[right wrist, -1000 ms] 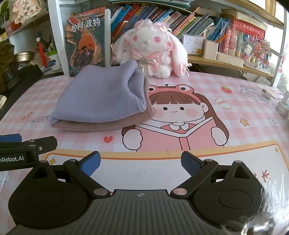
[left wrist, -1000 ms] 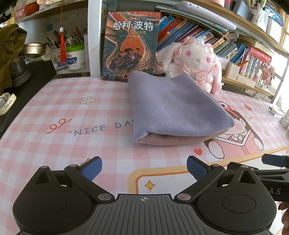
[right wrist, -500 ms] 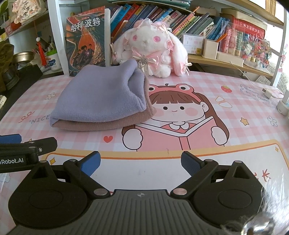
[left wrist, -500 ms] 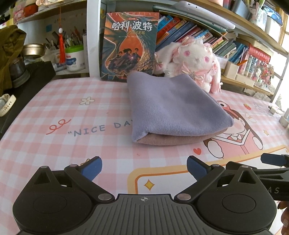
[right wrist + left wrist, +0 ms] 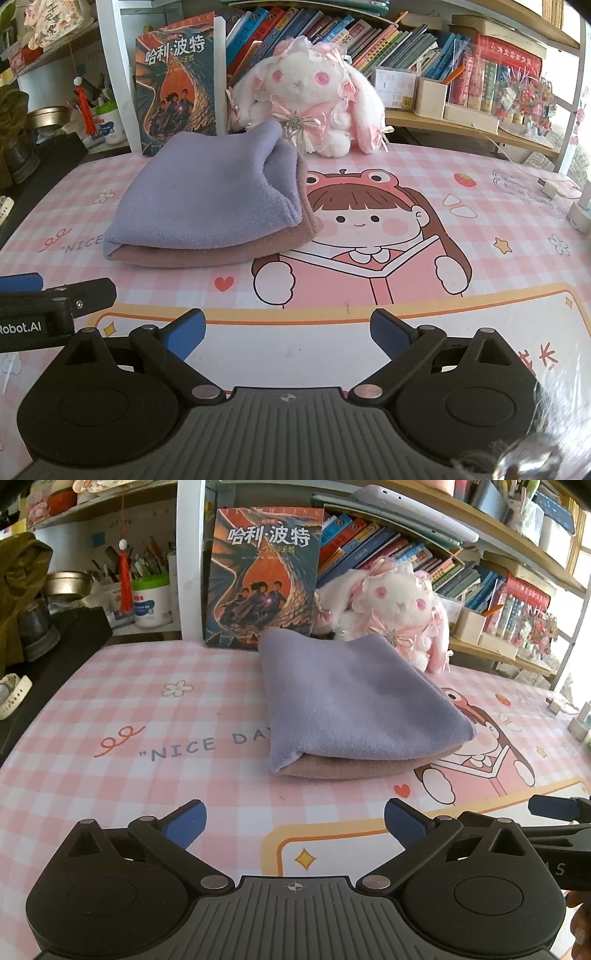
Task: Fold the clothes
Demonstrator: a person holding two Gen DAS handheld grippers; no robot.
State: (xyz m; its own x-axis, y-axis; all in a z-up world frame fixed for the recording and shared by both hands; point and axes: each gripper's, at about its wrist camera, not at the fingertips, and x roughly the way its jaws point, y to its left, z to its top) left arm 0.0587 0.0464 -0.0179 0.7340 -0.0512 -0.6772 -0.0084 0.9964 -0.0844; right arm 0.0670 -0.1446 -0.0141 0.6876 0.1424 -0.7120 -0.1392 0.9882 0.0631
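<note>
Shelves full of books (image 5: pixel 369 37) stand at the back, behind a table with a pink checked mat (image 5: pixel 147 716). On the mat you can read "NICE DAY" and see a drawing of a girl in a frog hat reading a book.

A folded cloth (image 5: pixel 354 701) lies on the mat, out in front of both grippers and well apart from them. Its top side is purple and its bottom side is a dusty pink-brown. The purple part lies flat over the brown part, and the brown part peeks out along the near edge. In the right wrist view the cloth (image 5: pixel 207 199) sits to the left of the girl's face and covers a bit of the drawing.

Just behind the cloth stands a big book with a dragon on it (image 5: pixel 264 576), upright against a white post. Next to it sits a white and pink toy bunny (image 5: pixel 310 96), its bows close to the cloth's far corner.

The left gripper (image 5: pixel 293 821) hangs low over the near edge of the mat. Its blue pads are wide apart and hold nothing. The right gripper (image 5: pixel 286 330) is the same, with its pads wide apart and nothing between them. The two grippers are side by side, and each one shows at the edge of the other's view.
</note>
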